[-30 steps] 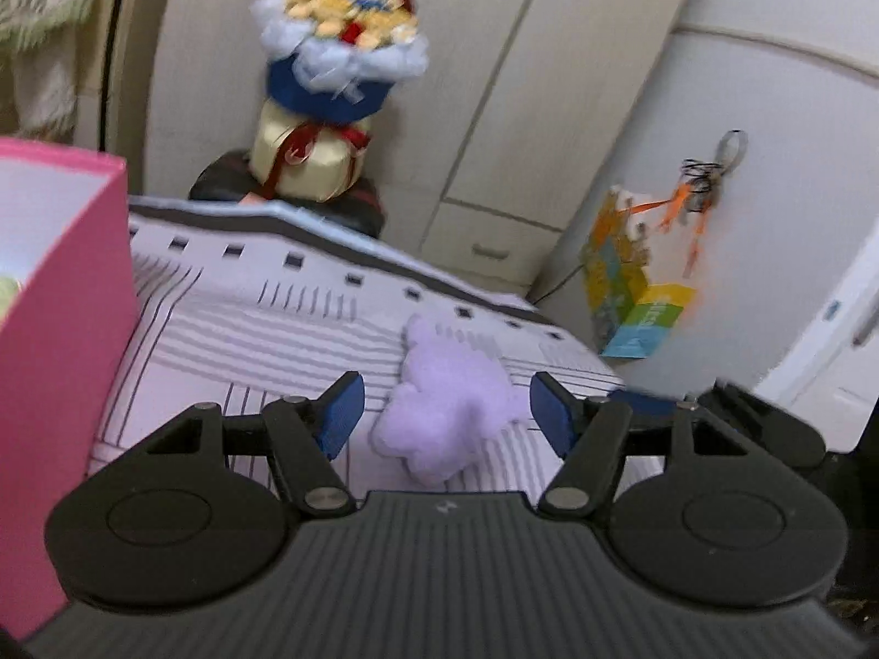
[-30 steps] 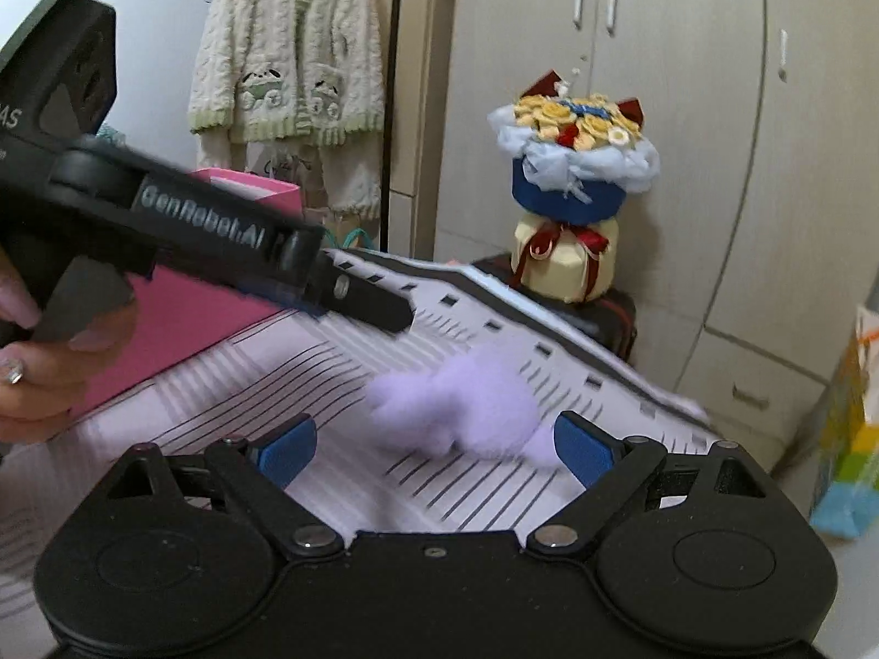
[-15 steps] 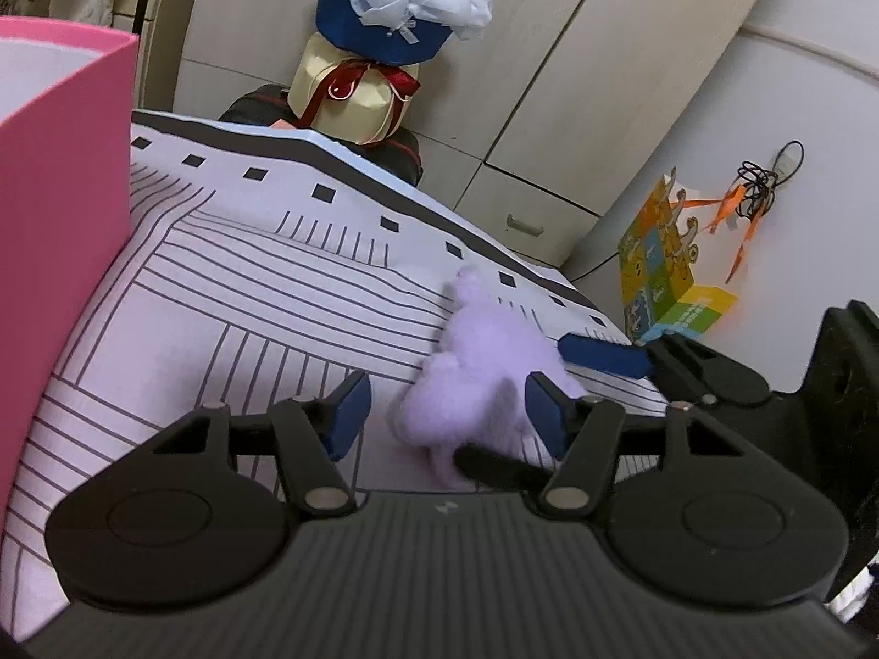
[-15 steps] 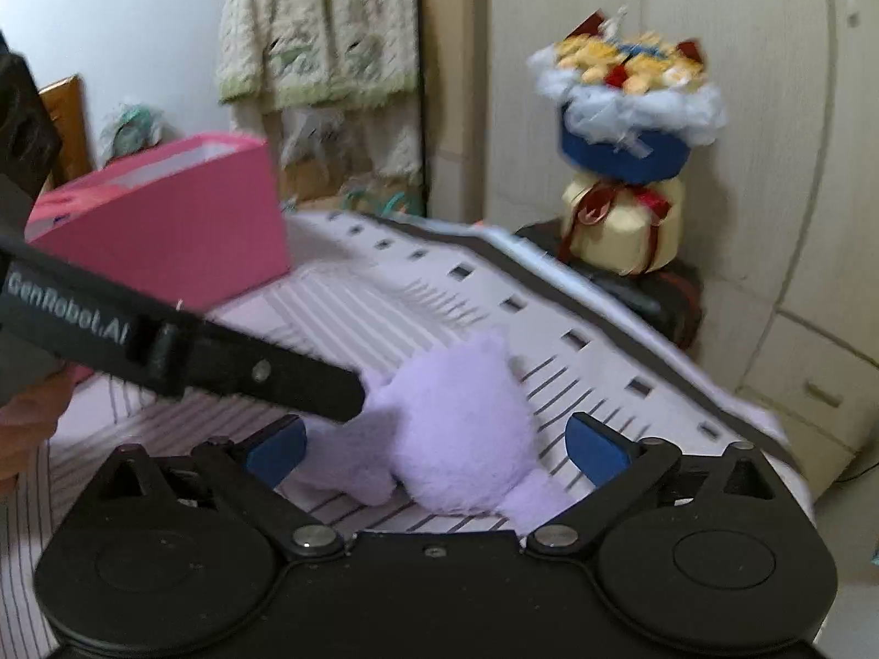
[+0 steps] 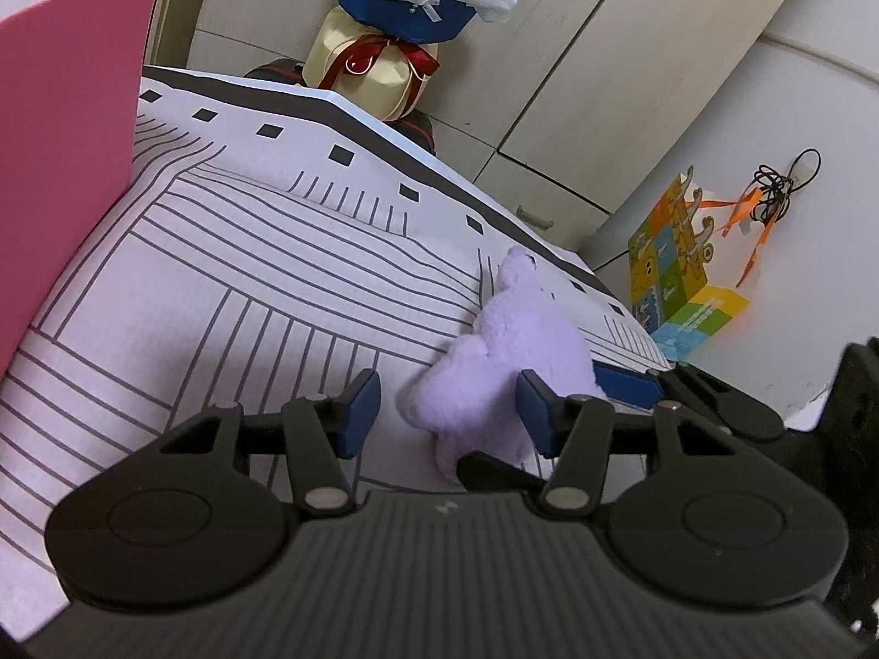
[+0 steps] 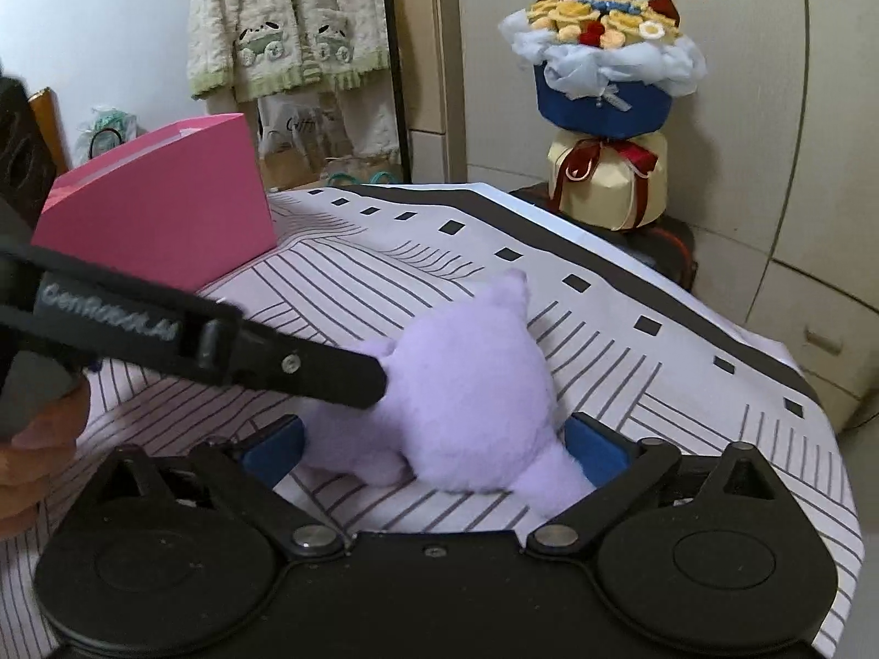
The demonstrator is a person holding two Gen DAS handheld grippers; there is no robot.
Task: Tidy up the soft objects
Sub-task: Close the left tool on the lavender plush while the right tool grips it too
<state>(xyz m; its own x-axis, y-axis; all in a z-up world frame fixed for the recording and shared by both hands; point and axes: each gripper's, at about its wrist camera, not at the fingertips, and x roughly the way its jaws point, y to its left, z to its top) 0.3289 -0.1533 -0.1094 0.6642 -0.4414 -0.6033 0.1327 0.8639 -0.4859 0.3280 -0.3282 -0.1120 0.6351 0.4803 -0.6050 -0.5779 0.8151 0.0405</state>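
A purple plush toy (image 5: 511, 351) lies on the striped bed sheet (image 5: 247, 285); it also shows in the right wrist view (image 6: 467, 401). My right gripper (image 6: 434, 453) is open, its blue pads on either side of the toy's lower part. My left gripper (image 5: 448, 409) is open, the toy's left part between its pads; its finger (image 6: 307, 368) reaches the toy from the left in the right wrist view. A pink box (image 5: 60, 126) stands on the bed at the left, also in the right wrist view (image 6: 165, 208).
A flower bouquet (image 6: 604, 88) stands beyond the bed's far edge before the wardrobe doors (image 6: 769, 110). A colourful paper bag (image 5: 676, 274) sits on the floor to the right. A knitted cardigan (image 6: 285, 22) hangs at the back left.
Both grippers have moved in on the purple toy. The right gripper's pads now flank it closely, and the left gripper has shifted so the toy sits by its right pad.
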